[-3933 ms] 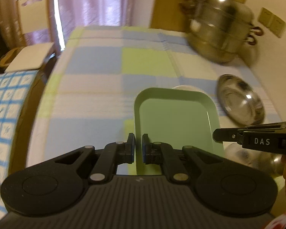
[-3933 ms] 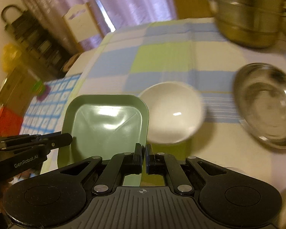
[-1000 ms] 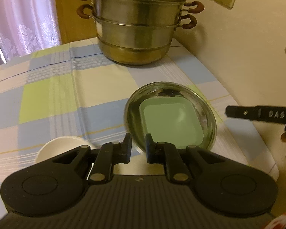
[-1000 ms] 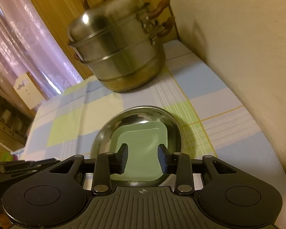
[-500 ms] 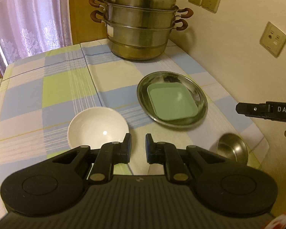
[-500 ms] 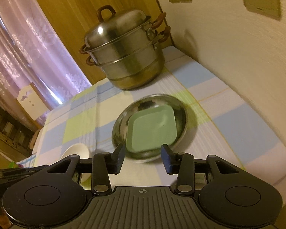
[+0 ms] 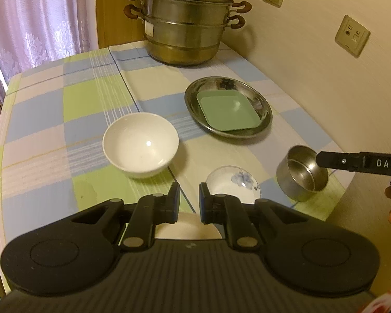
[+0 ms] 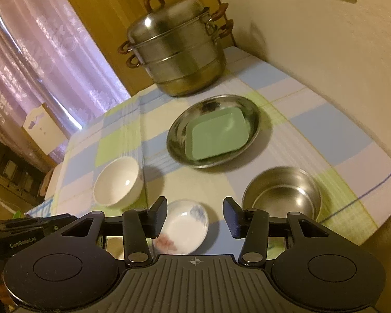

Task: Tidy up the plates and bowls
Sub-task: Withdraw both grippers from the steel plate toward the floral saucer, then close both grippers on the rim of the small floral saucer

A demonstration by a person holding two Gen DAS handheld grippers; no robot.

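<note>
Checked cloth in blue, green and cream covers the table [image 7: 65, 109], which meets a cream wall carrying sockets. Left wrist view: the steel steamer pot [image 7: 185, 23] stands at the far end by the wall. Nearer than the pot lies the steel plate [image 7: 263, 99], with the green square plate [image 7: 228, 109] resting inside it. Left of the steel plate and well apart sits the white bowl [image 7: 140, 143]. The flowered saucer [image 7: 233, 184] and small steel bowl [image 7: 299, 174] sit nearer still. The left gripper [image 7: 189, 202] has its jaws nearly together, nothing between them.

Right wrist view: the right gripper [image 8: 195, 216] has jaws apart and opening, above the flowered saucer [image 8: 182, 227] without touching it. The small steel bowl [image 8: 281, 193] lies just right, the green square plate [image 8: 217, 135] beyond.
</note>
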